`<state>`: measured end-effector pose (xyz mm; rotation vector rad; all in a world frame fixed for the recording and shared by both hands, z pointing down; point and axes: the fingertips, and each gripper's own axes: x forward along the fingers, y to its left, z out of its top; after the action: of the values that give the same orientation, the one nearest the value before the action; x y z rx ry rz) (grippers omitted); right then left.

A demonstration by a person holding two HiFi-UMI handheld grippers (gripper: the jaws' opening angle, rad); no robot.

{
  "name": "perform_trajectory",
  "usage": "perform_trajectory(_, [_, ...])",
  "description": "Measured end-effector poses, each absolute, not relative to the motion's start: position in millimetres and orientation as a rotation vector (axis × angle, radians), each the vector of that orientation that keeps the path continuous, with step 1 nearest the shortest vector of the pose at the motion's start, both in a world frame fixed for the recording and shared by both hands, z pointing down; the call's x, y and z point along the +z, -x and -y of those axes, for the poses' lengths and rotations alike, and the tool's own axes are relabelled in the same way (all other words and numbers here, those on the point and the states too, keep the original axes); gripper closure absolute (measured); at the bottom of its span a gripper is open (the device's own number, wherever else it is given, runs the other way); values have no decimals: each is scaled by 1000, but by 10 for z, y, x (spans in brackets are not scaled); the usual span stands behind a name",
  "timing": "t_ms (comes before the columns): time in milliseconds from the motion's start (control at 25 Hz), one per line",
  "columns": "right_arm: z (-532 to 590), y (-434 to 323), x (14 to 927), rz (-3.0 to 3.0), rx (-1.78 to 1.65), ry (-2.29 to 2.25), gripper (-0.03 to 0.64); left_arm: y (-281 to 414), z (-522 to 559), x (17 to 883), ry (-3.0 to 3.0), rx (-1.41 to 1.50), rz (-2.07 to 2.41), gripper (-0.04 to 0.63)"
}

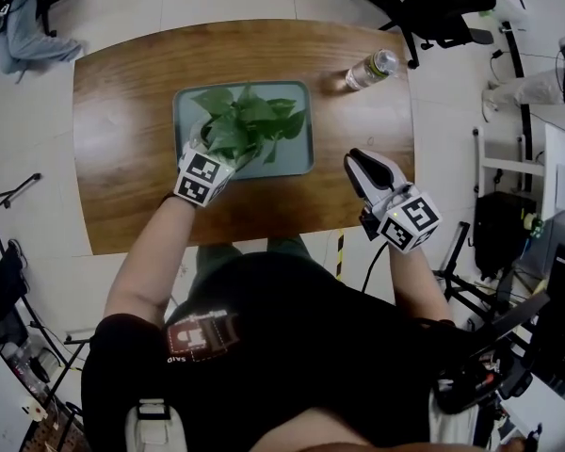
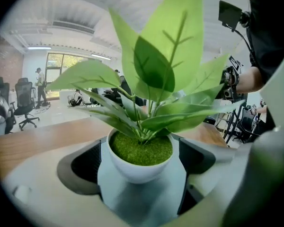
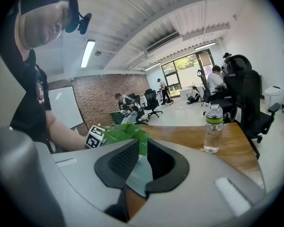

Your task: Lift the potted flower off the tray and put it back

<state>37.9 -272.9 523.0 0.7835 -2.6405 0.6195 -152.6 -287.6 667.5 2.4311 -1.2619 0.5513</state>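
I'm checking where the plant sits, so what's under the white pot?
The grey tray spreads under the white pot, on the wooden table. The pot's bottom is covered by its own bowl, so whether it touches the tray cannot be seen.

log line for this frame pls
left gripper: open, jaws either side of pot | pot: on tray | right gripper: empty, jaws slightly apart, right of tray
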Motion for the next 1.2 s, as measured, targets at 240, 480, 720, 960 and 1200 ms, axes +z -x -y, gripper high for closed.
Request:
perform_trajectory(240, [2689,-321,4987,2660,562,-772,546,1987,2400,6426,-2348,552,1324,104])
perform_trajectory(480, [2703,-190,4608,2701,494,-758,546,2506,2140,5534,-2292,321,1457,130])
perform_trajectory(720, [2752,-124,4283,2727,418,-764,551,2656,2024,4582,-2296,-14,1540,372])
perform_trajectory(960, [2619,-39,4207,2727,387,-744,557,2747,1832,4096,-2324,-167,1575,576])
perform_trajectory(1200, [2574,27,4262,2734,413,-728,558,2725,1705,4090,-2312,-206,1539,594])
